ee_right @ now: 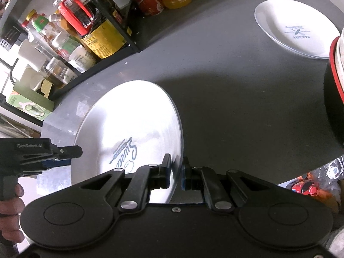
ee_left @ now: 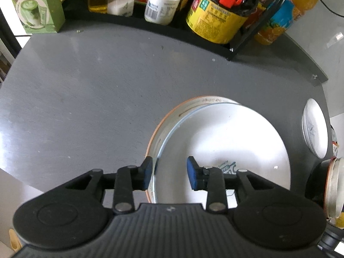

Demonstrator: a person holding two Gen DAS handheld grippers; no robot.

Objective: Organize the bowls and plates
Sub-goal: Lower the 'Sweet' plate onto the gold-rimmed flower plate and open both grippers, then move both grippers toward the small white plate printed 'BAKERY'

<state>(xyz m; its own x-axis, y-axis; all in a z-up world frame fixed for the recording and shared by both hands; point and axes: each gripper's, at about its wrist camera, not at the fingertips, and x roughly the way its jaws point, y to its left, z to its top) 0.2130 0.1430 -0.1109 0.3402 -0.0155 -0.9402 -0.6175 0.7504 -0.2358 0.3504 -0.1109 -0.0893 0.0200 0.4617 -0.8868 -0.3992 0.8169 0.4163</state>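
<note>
Grey bench [ee_left: 86, 90] fronts a bottle rack [ee_left: 236, 49]. Straight ahead of the right hand-held gripper [ee_right: 176, 173], the white plate [ee_right: 133, 124] has its rim clamped between the pads. The left hand-held gripper [ee_left: 169, 173], jaws apart, straddles the opposite rim, over an orange-rimmed dish [ee_left: 167, 118]. Another plate [ee_right: 296, 28] lies far ahead-right.

Both grippers are matte black plastic: the left gripper [ee_left: 169, 173] has blue pads [ee_left: 192, 173] on its fingertips, silver pivot rivets and a ribbed housing between two round discs. The right gripper [ee_right: 176, 173] looks the same (a small screw sits mid-housing). "GenRobot.AI" is printed on the left one's side.
</note>
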